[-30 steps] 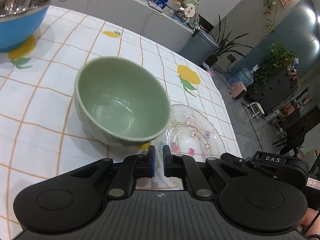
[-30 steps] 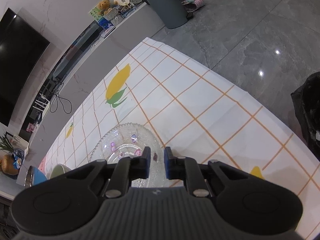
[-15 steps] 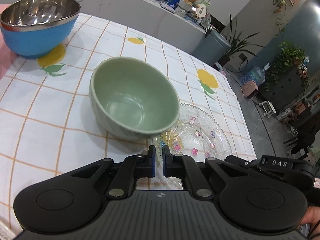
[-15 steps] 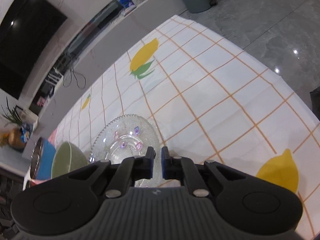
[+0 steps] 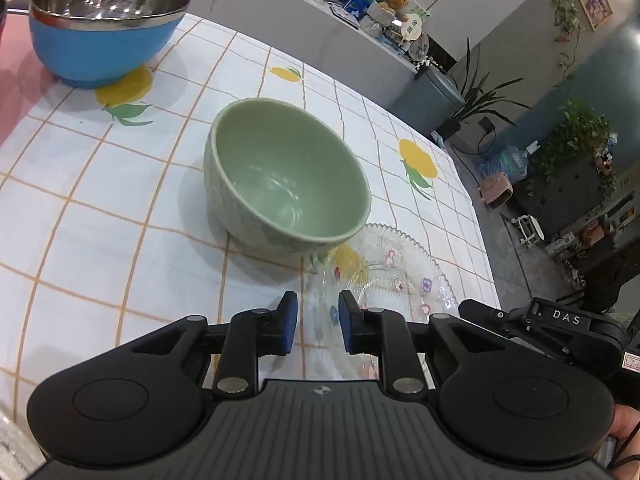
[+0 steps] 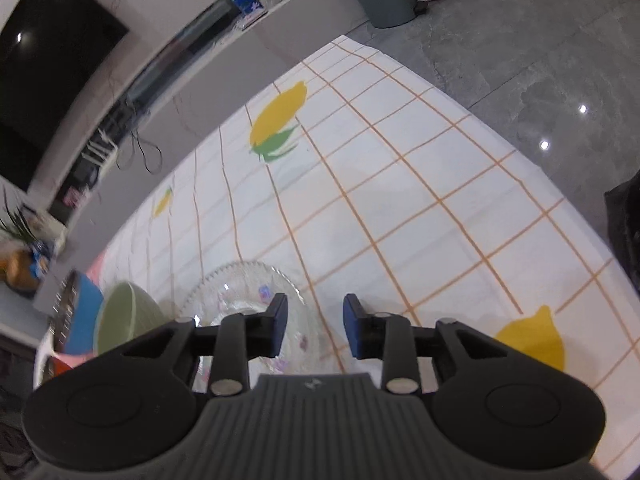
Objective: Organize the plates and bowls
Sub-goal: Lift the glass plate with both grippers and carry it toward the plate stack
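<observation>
A green ceramic bowl (image 5: 286, 184) stands upright on the checked tablecloth, its near side touching or overlapping the rim of a clear glass plate (image 5: 396, 268) with small coloured flowers. A blue bowl (image 5: 104, 28) with a steel inside stands at the far left. My left gripper (image 5: 314, 322) is open and empty, just short of the glass plate's left rim. My right gripper (image 6: 314, 326) is open and empty above the right edge of the glass plate (image 6: 248, 292). The green bowl (image 6: 124, 324) and the blue bowl (image 6: 78, 320) show at its left.
A pink mat (image 5: 16, 80) lies under the blue bowl at the table's left end. The table's edge (image 6: 560, 184) drops to a grey tiled floor on the right. A grey bin (image 5: 430, 100) and a low counter stand beyond the table.
Both grippers have opened from nearly shut. The left one has pulled back from the green bowl, bringing the blue bowl into fuller view. The right one has swung right along the glass plate.
</observation>
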The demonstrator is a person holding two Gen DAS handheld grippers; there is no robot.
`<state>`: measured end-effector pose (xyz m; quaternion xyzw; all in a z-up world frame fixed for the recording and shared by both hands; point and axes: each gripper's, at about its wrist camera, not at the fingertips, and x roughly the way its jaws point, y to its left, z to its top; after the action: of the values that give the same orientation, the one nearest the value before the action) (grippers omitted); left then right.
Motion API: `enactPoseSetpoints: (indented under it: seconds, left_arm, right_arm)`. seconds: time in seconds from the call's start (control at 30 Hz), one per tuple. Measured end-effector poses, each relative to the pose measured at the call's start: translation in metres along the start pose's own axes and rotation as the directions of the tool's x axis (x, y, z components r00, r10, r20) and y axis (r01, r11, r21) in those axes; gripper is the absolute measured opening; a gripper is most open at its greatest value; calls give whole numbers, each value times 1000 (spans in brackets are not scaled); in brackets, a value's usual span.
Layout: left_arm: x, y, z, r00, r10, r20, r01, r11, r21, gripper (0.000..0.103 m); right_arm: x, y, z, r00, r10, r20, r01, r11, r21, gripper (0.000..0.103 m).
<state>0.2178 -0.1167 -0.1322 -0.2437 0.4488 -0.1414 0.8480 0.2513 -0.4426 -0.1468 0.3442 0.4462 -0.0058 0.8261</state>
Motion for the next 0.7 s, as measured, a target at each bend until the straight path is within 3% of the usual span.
enactPoseSetpoints:
  seconds: [0.3, 0.37, 0.6, 0.7]
  left_arm:
    - [4, -1, -3, 1000, -7, 23, 7, 1000, 18, 24]
    - [5, -2, -5, 1000, 2, 23, -3, 999, 35, 17]
    - [5, -6, -6, 1000, 0, 28, -1, 999, 49, 10]
    - [4, -8, -7, 1000, 7, 26, -8, 999, 52, 9]
  right_arm:
    - [6, 2, -2, 1000, 23, -5, -23, 1000, -5, 31]
    - [7, 2, -3, 999, 41, -18, -41, 999, 7, 31]
    - [7, 8, -7, 1000, -3, -21, 2, 999, -40, 11]
    - [7, 6, -7, 1000, -2, -17, 2, 1000, -32, 9]
